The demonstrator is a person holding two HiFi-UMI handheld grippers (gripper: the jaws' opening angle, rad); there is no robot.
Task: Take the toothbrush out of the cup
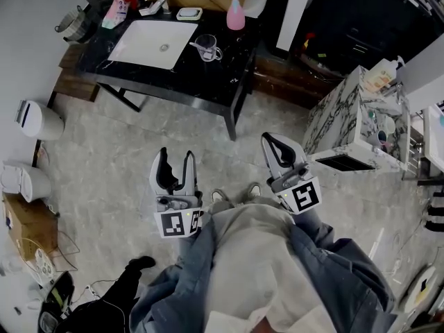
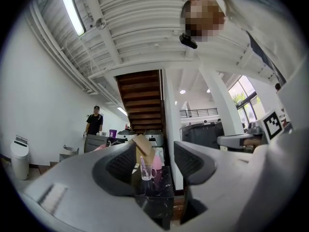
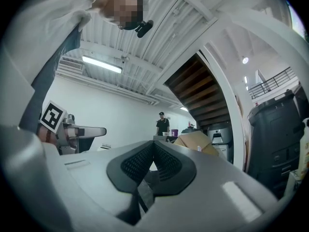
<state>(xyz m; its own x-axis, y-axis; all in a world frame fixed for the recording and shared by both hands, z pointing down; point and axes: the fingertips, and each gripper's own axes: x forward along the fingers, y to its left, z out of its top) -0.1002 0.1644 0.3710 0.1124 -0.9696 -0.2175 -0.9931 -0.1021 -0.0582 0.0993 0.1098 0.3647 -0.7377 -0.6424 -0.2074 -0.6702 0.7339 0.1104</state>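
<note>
Nothing's been grabbed yet, so this is all about the approach. The cup [image 1: 206, 46] sits on the black table [image 1: 173, 75] just right of the sink [image 1: 152, 44], well away from both grippers, with the toothbrush [image 2: 142, 164] standing in it and leaning a bit. The left gripper [image 1: 175, 155] is spread wide with nothing in it, and it's already lined up on the cup. The right gripper [image 1: 270, 141] is closed, empty. I'd walk in, come down from above, pinch the handle above the rim, and lift straight up so the cup doesn't tip. The free gripper could steady the cup if needed.
</note>
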